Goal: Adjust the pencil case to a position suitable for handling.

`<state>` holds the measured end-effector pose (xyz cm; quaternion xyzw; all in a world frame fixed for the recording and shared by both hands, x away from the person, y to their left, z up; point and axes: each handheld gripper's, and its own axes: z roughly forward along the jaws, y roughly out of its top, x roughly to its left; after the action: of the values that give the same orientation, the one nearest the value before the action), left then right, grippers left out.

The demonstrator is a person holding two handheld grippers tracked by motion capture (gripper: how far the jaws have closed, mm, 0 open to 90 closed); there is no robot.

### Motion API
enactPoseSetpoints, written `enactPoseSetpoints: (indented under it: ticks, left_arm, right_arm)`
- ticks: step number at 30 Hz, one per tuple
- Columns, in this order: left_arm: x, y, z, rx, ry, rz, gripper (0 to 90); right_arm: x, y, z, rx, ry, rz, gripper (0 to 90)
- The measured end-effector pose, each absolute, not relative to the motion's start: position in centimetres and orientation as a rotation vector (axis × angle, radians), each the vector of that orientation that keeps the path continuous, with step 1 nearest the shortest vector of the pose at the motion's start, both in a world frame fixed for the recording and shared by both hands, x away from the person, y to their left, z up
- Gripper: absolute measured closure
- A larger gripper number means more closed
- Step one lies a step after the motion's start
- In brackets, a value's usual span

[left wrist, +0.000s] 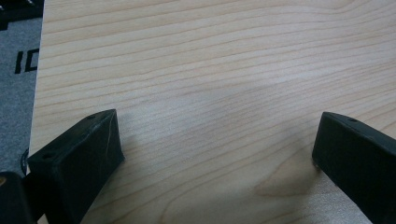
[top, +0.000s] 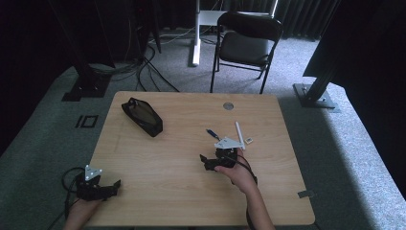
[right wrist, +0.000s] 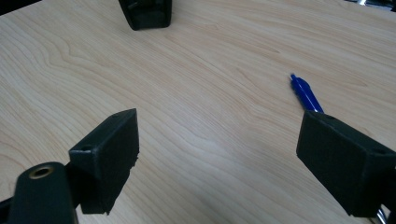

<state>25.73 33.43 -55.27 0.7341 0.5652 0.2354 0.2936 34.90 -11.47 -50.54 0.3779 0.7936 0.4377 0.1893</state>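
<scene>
Wooden table [right wrist: 210, 56], blue pen [right wrist: 306, 93] just beyond right gripper [right wrist: 219, 158], jaws apart

Wooden table [top: 158, 158], black pouch [top: 142, 116] near its far left, blue pen [top: 212, 134] and white stick [top: 239, 135] right of centre, right gripper [top: 214, 160] just beside them, left gripper [top: 103, 188] at near-left edge, 1 black folding chair [top: 245, 45] beyond.

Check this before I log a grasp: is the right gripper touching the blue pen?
Cannot tell. In the right gripper view the blue pen runs behind one finger of the open right gripper, hiding any contact.
</scene>
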Motion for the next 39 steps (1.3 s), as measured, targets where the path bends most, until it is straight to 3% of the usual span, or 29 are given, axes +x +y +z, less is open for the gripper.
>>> enactPoseSetpoints:
  ticks: [39]
  left_arm:
    - [25.7,33.4,-55.3,1.955,1.505,0.627,1.7]
  right_arm:
    - [37.5,-3.8,-50.3,0.96,2.302,1.287,13.3]
